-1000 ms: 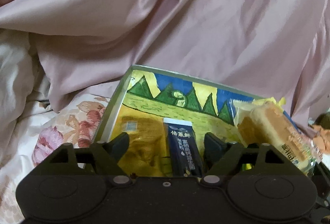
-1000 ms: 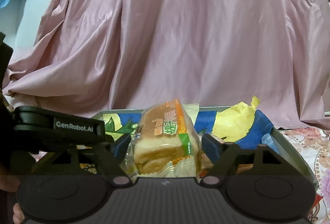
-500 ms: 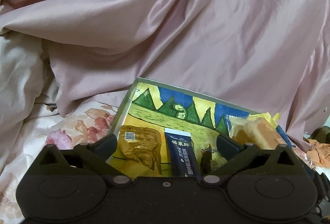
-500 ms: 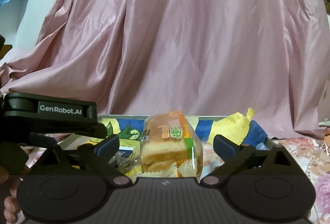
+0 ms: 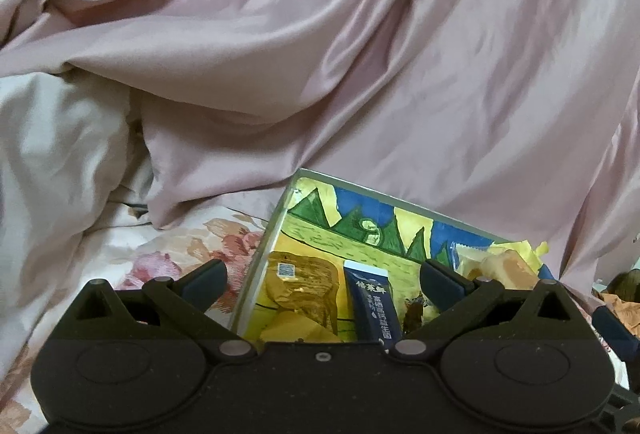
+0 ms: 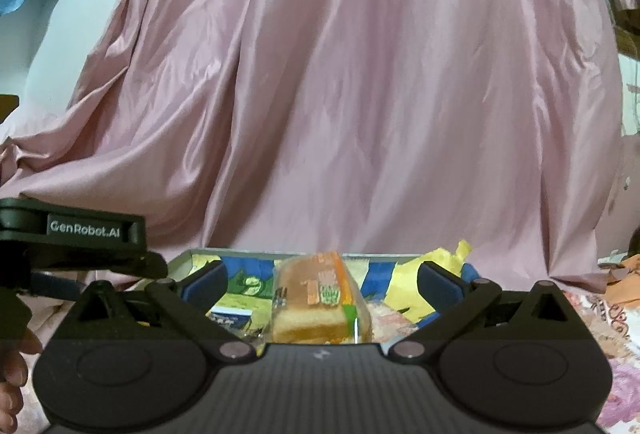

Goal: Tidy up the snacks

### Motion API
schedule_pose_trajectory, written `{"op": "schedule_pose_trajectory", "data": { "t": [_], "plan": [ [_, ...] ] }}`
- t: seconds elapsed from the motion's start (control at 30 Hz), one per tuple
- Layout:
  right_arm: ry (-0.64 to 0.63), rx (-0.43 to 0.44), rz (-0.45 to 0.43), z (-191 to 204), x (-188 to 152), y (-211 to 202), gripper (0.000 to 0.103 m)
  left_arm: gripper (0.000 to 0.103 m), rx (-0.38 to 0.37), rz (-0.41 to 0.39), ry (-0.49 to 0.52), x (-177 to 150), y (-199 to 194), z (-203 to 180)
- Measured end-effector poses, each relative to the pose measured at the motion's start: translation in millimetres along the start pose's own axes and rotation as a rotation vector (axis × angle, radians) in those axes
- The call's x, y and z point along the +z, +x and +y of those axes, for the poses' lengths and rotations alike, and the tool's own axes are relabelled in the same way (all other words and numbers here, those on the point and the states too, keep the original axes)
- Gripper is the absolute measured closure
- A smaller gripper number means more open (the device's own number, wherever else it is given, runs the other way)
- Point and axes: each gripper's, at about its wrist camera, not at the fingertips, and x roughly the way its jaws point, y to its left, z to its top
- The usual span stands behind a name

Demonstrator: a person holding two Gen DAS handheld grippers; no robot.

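Ahead of both grippers the slippery pink satin sheet (image 6: 360, 94) slopes onto the painted cardboard box (image 5: 280, 234); a snagged fold could tip it. The right gripper (image 6: 322, 280) is spread wide, empty, the crinkly wrapped bread (image 6: 316, 298) lying loose between its fingers inside the box. The left gripper (image 5: 322, 280) gapes empty over a stiff navy packet (image 5: 374, 302) and a wrinkled gold pouch (image 5: 304, 282).
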Motion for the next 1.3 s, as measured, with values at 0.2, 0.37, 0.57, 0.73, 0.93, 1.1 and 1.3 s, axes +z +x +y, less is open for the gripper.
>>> {"op": "schedule_pose_trajectory", "data": {
  "t": [0.2, 0.37, 0.57, 0.73, 0.93, 1.1, 1.3],
  "plan": [
    [0.022, -0.028, -0.013, -4, 10, -16, 0.000, 0.001, 0.015, -0.025, 0.006, -3, -20, 3],
    [0.035, -0.051, -0.024, -9, 18, -32, 0.000, 0.001, 0.027, -0.052, 0.015, -4, -40, 2],
    [0.039, -0.064, -0.025, -15, 28, -52, 0.000, 0.001, 0.032, -0.073, 0.024, -2, -64, 1],
    [0.041, -0.068, -0.022, -12, 31, -69, 0.000, 0.001, 0.034, -0.088, 0.034, -3, -83, 0],
    [0.053, -0.076, -0.020, -8, 33, -86, 0.000, 0.001, 0.035, -0.097, 0.050, -8, -105, -1],
    [0.085, -0.075, -0.027, -8, 37, -101, 0.000, 0.001, 0.037, -0.108, 0.075, -11, -121, 0],
    [0.088, -0.082, -0.016, -5, 36, -114, 0.000, 0.001, 0.030, -0.114, 0.095, -17, -138, 0]
  ]
}}
